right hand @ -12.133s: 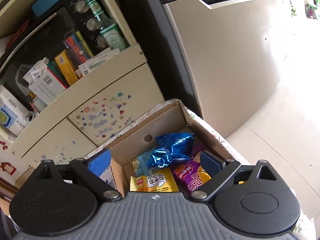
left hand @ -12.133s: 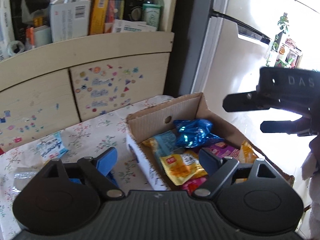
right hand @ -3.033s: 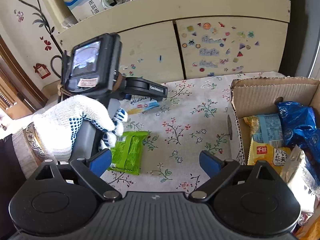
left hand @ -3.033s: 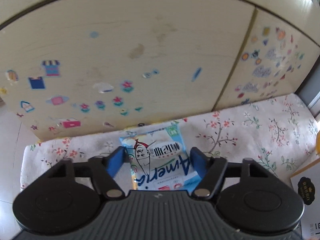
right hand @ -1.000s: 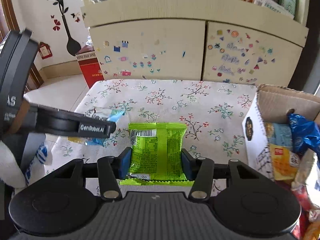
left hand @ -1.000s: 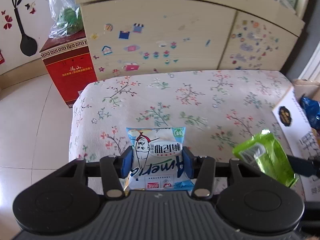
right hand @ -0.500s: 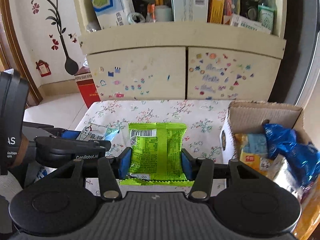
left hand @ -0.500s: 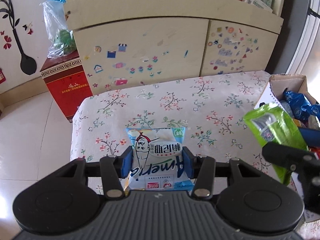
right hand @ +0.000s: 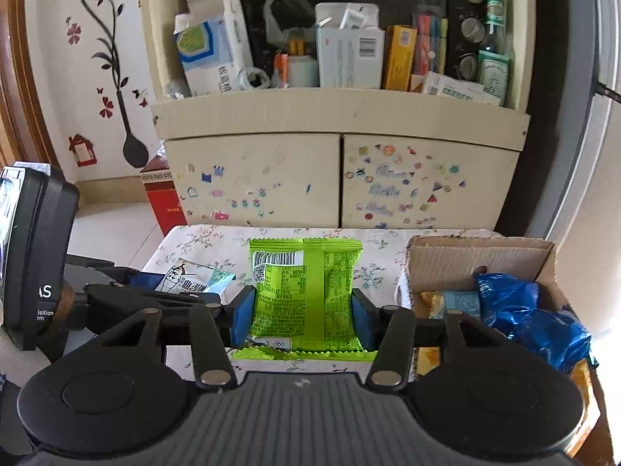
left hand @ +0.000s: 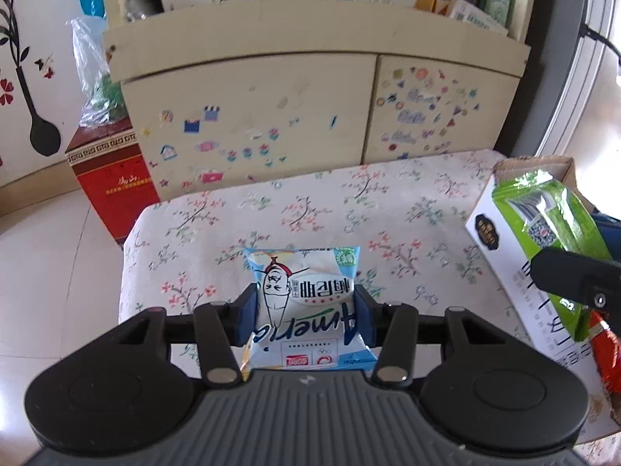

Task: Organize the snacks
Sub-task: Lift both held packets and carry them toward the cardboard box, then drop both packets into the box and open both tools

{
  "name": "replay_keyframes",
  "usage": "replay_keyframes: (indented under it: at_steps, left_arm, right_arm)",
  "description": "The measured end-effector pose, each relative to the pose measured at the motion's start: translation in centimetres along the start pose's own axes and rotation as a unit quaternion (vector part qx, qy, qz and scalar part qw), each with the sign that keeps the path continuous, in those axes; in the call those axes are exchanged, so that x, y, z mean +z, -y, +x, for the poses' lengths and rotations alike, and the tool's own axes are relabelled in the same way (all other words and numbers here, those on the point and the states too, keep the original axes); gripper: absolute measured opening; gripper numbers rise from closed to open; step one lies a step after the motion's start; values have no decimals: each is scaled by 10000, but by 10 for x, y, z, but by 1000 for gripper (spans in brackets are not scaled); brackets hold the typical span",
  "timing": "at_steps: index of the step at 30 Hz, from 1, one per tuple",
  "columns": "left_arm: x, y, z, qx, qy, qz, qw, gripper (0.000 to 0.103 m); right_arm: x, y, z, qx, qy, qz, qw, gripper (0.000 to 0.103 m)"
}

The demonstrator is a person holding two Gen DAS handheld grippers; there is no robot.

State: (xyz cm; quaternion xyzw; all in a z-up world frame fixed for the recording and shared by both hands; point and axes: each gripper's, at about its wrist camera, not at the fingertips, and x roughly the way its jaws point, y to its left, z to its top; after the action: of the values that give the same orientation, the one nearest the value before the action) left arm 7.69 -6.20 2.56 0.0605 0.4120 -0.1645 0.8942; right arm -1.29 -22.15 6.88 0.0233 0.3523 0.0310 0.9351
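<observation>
A blue and white snack bag (left hand: 306, 303), a bright green snack bag (right hand: 304, 291), a flowery counter (left hand: 310, 209), a brown box (right hand: 481, 260).

A sticker-covered cabinet (right hand: 349, 178) stands beyond the floral tabletop (left hand: 310, 209), a red box (left hand: 112, 186) at its left, cluttered shelf (right hand: 341, 105) above.

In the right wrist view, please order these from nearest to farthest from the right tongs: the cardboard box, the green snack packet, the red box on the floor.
1. Green snack packet: clamped in the right tongs.
2. Cardboard box: on the table, to the right.
3. Red box: on the floor beyond the table, left, by the cabinet.
</observation>
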Motion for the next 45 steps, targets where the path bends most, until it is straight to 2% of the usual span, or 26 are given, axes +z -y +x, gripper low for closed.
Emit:
replay_keyframes:
  at_steps: [11, 23, 32, 39, 45]
  left_arm:
    - [19, 32, -19, -275, 480, 132, 9984, 49]
    - [26, 83, -26, -869, 585, 400, 9937, 49]
    - [26, 122, -31, -1457, 632, 624, 9853, 49]
    - [21, 152, -32, -1760, 592, 870, 9787, 49]
    - [11, 181, -31, -2199, 544, 1079, 9680, 49]
  right_arm:
    - [9, 29, -23, -255, 279, 274, 9989, 58]
    - [3, 72, -50, -577, 387, 669, 9953, 58]
    - [-7, 113, -76, -947, 485, 1146, 9877, 58]
    - [-15, 134, -85, -1097, 462, 1434, 9825, 58]
    - [-22, 148, -85, -1196, 339, 1828, 9753, 58]
